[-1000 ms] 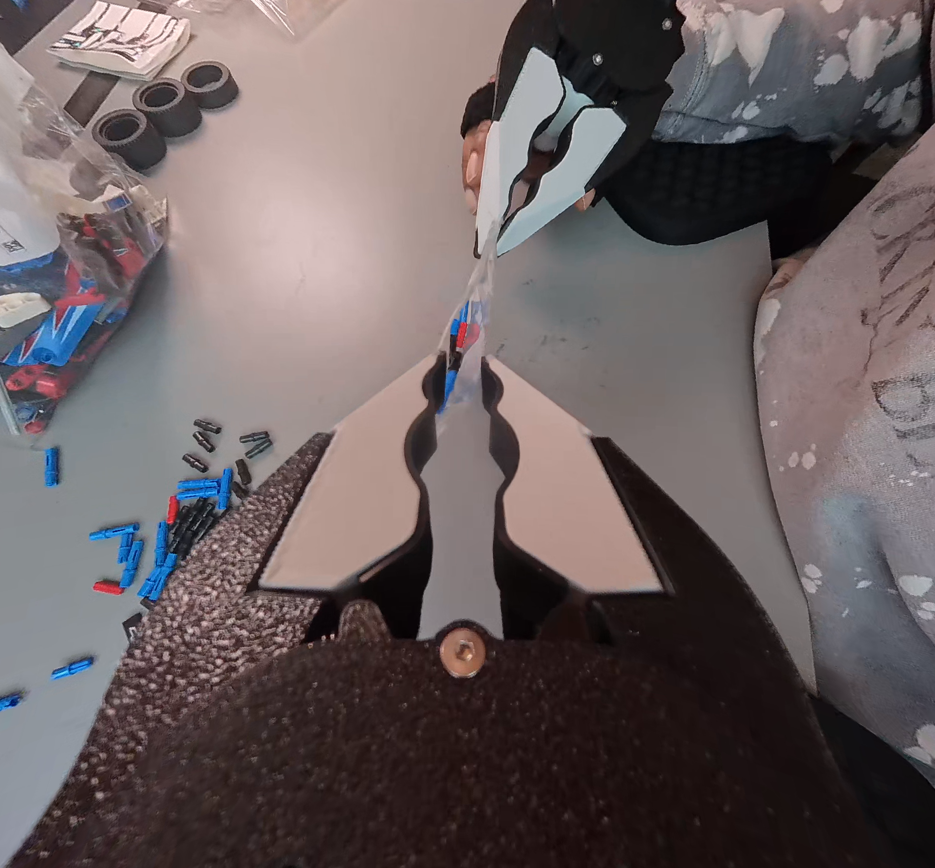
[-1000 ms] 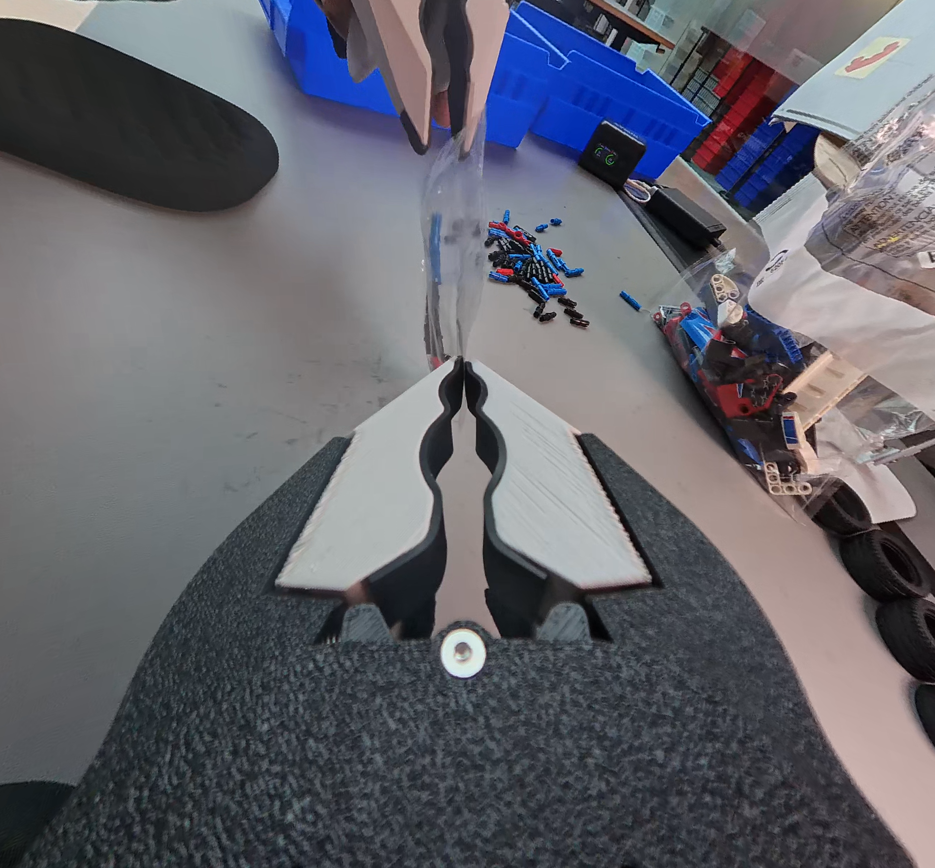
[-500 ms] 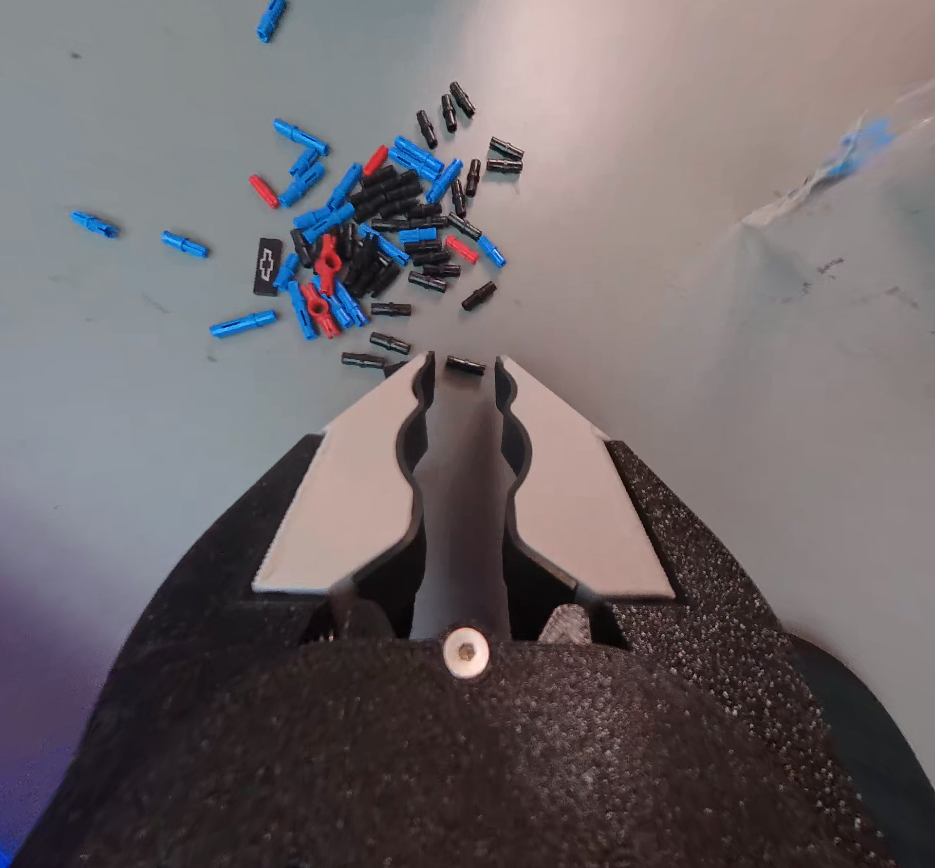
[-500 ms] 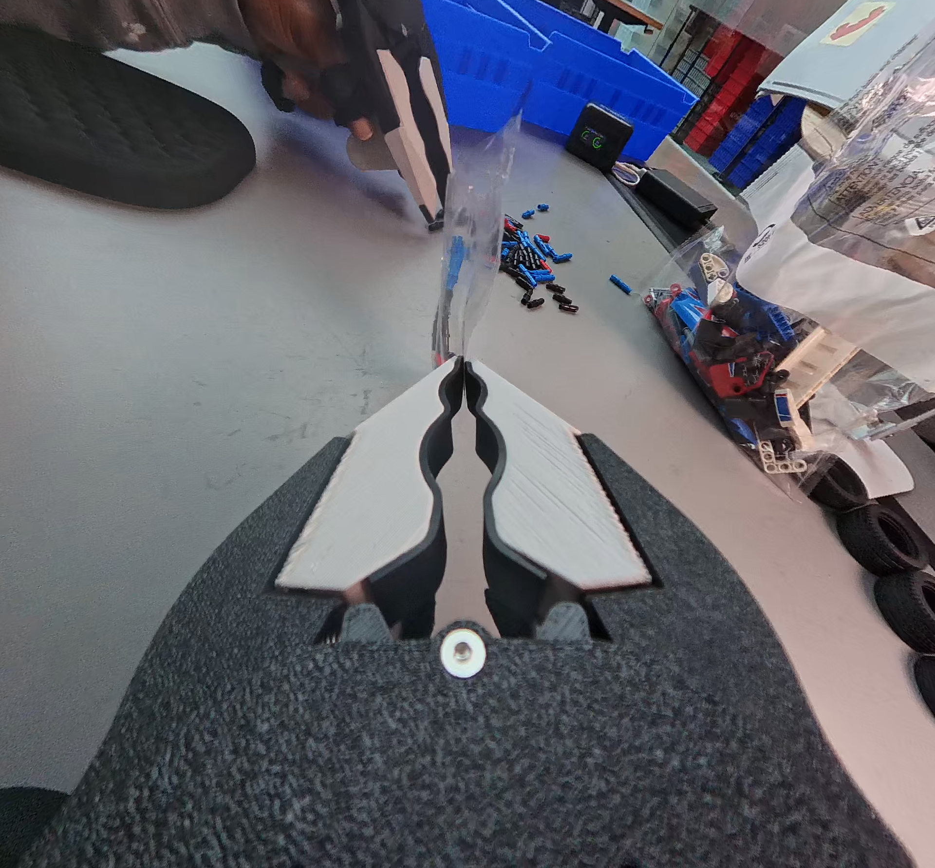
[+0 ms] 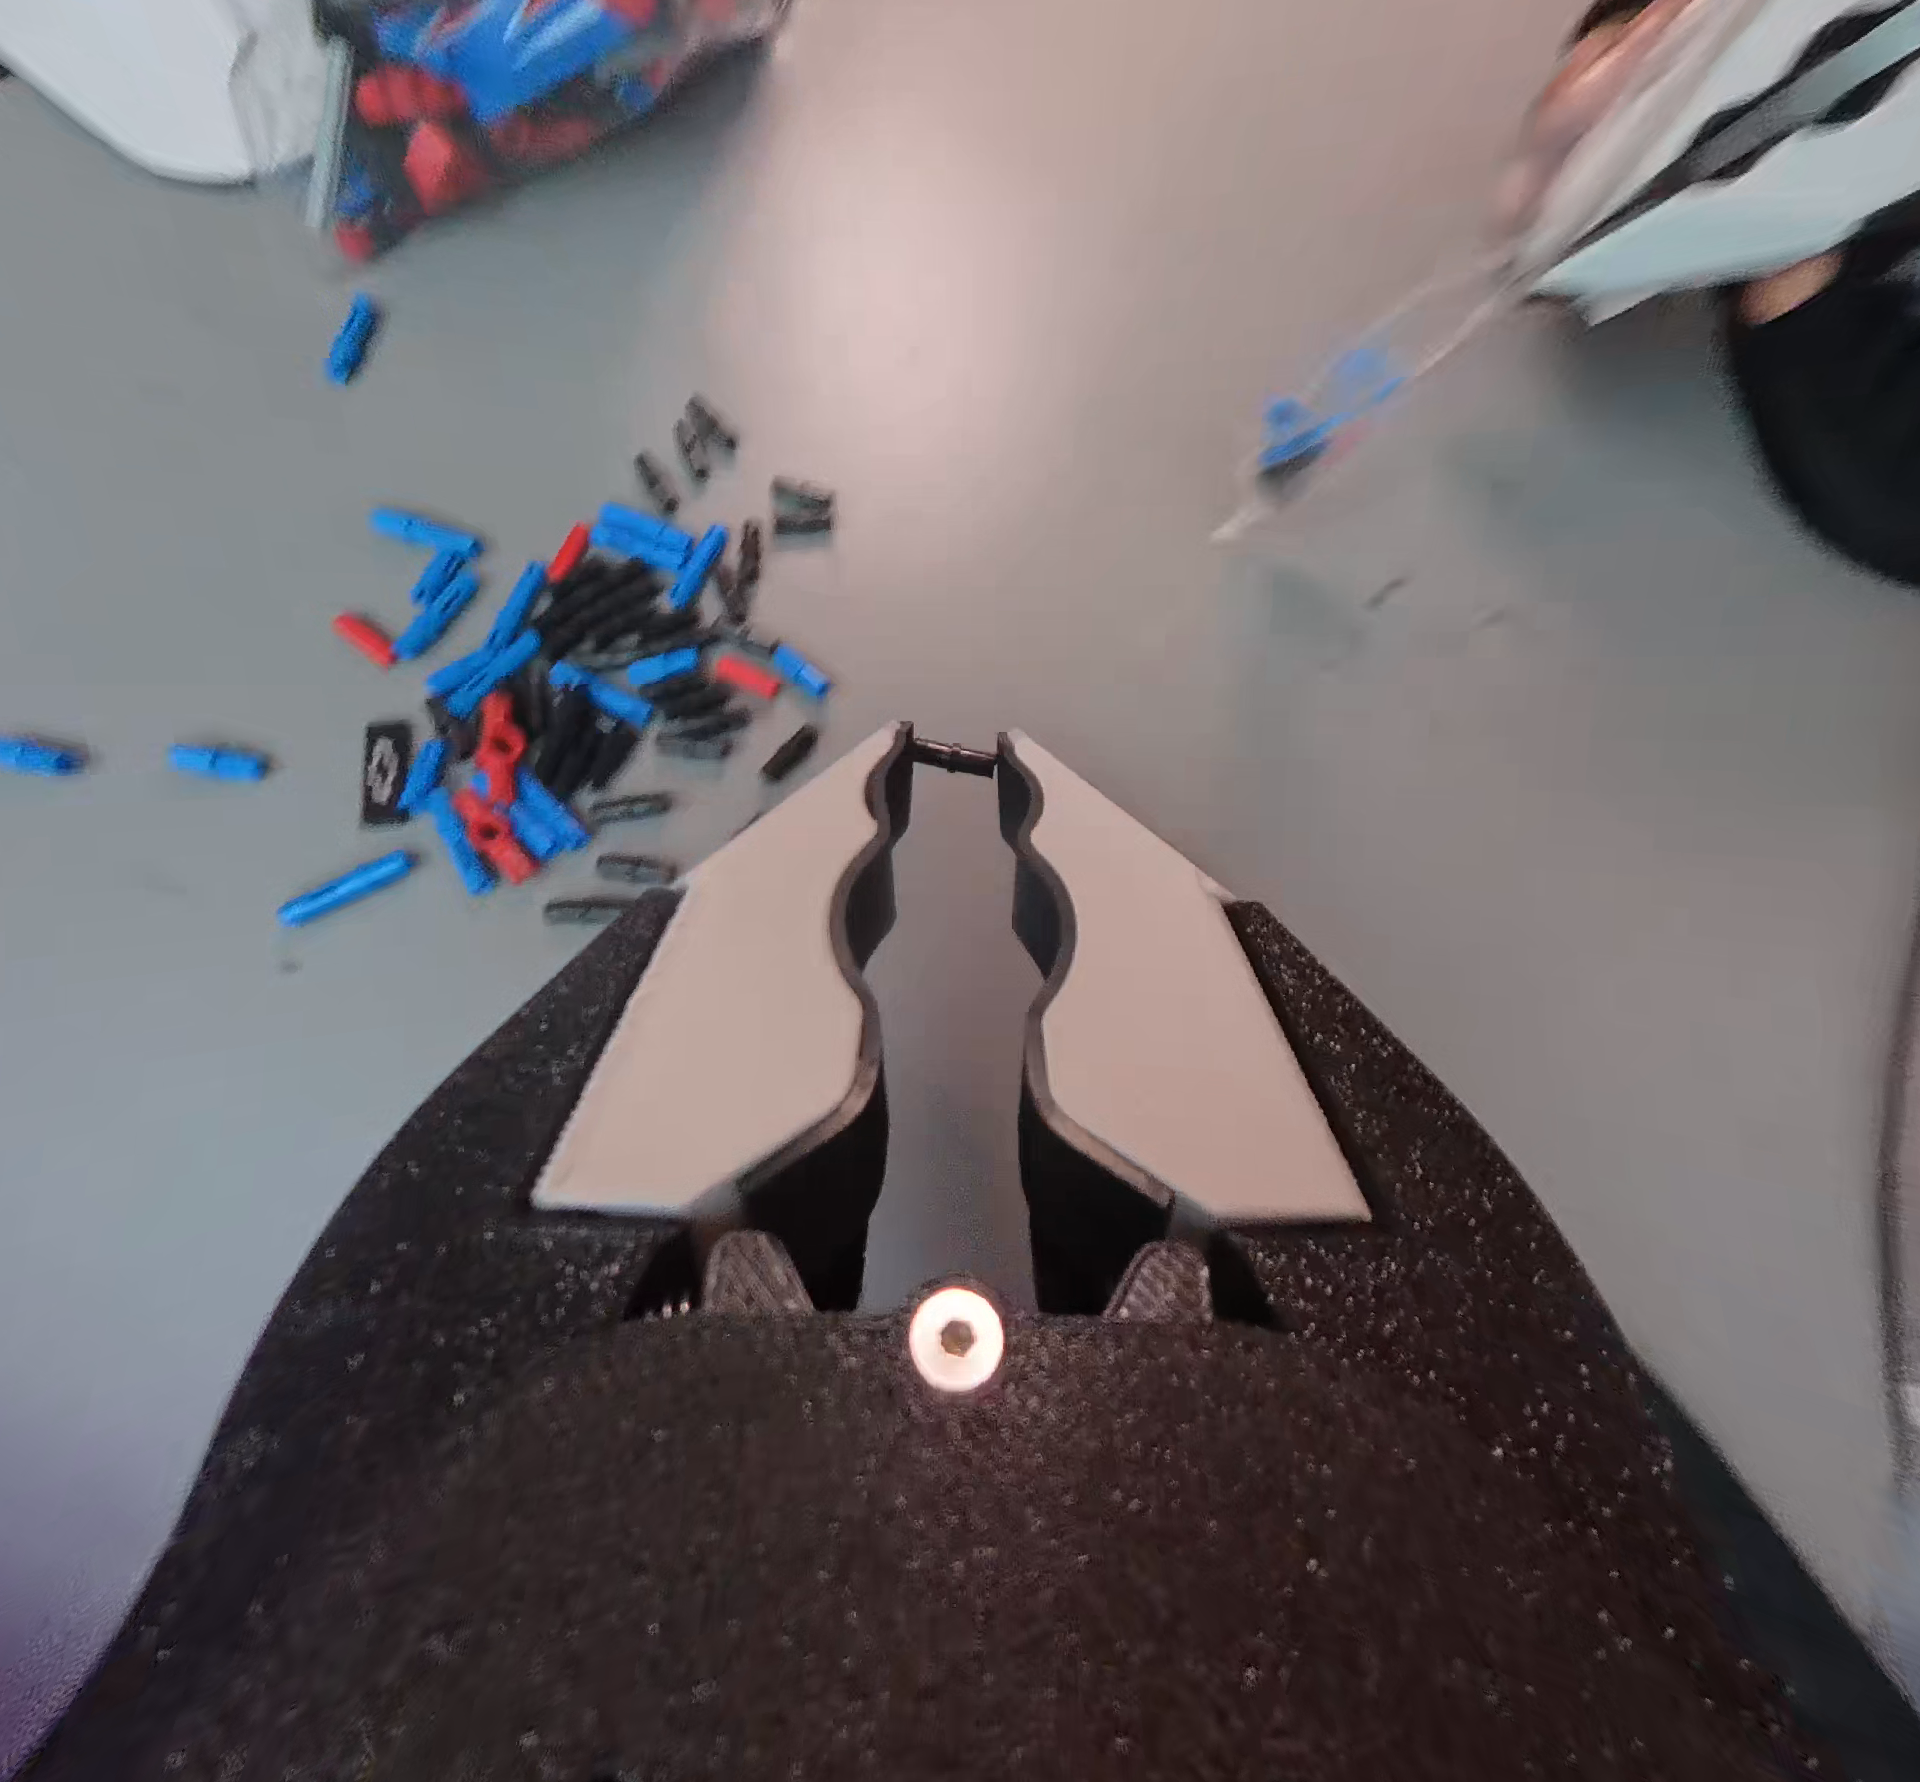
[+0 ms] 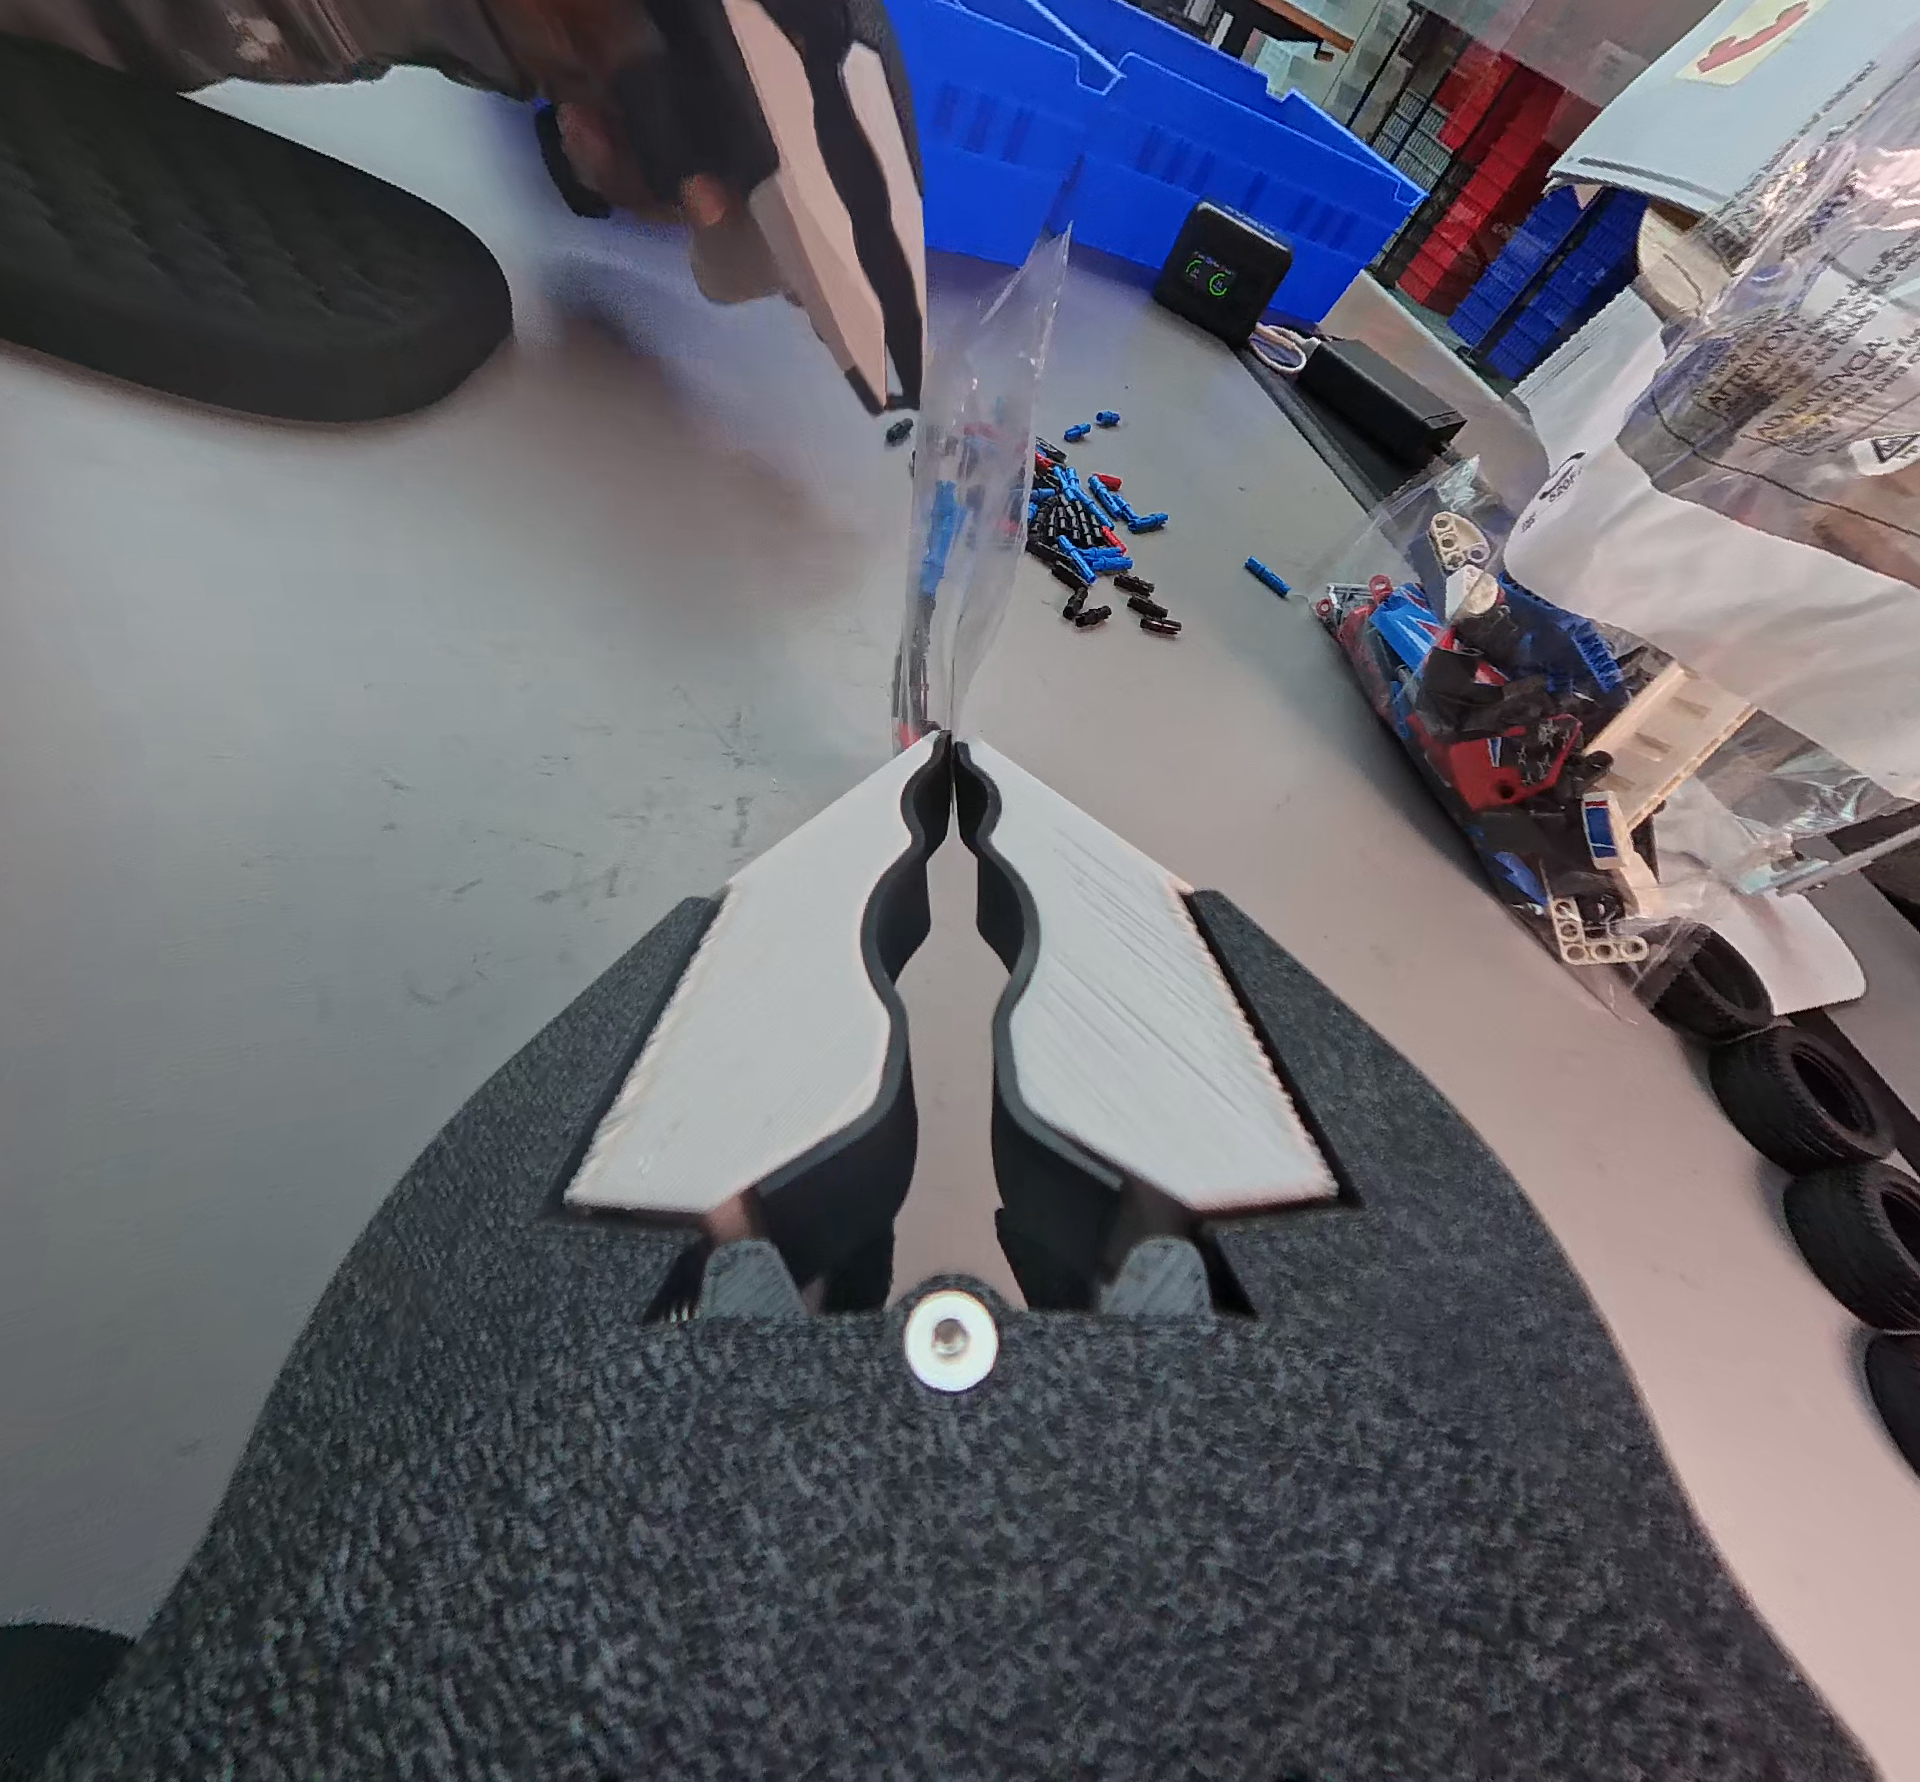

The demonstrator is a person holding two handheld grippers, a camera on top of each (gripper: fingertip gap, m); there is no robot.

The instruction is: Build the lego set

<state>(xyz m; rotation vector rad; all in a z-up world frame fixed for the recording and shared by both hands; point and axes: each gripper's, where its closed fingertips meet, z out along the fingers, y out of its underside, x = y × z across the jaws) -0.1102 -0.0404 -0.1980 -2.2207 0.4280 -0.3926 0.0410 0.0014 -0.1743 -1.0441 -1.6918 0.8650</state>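
Note:
My left gripper (image 5: 951, 758) is shut on a small black pin (image 5: 951, 756), held crosswise between the fingertips just above the grey table (image 5: 1143, 382). A pile of blue, black and red pins (image 5: 582, 672) lies to its left. My right gripper (image 6: 951, 745) is shut on the edge of a small clear bag (image 6: 977, 506) that stands up from its tips with a few pins inside. In the right wrist view the left gripper (image 6: 883, 397) hangs beside the bag's top, with the pin pile (image 6: 1081, 527) behind it. The bag (image 5: 1340, 423) shows blurred in the left wrist view.
A clear bag of blue, red and black parts (image 6: 1486, 724) lies at the right, with black tyres (image 6: 1808, 1098) in front of it. Blue bins (image 6: 1091, 122) and a black device (image 6: 1236, 272) stand at the back. A black pad (image 6: 208, 246) lies at the left. There is about 15 cm between the tips of the two grippers.
My left gripper let go of the small bag, swung down to the pin pile, shut on a black pin and lifted it. My right gripper still holds the bag.

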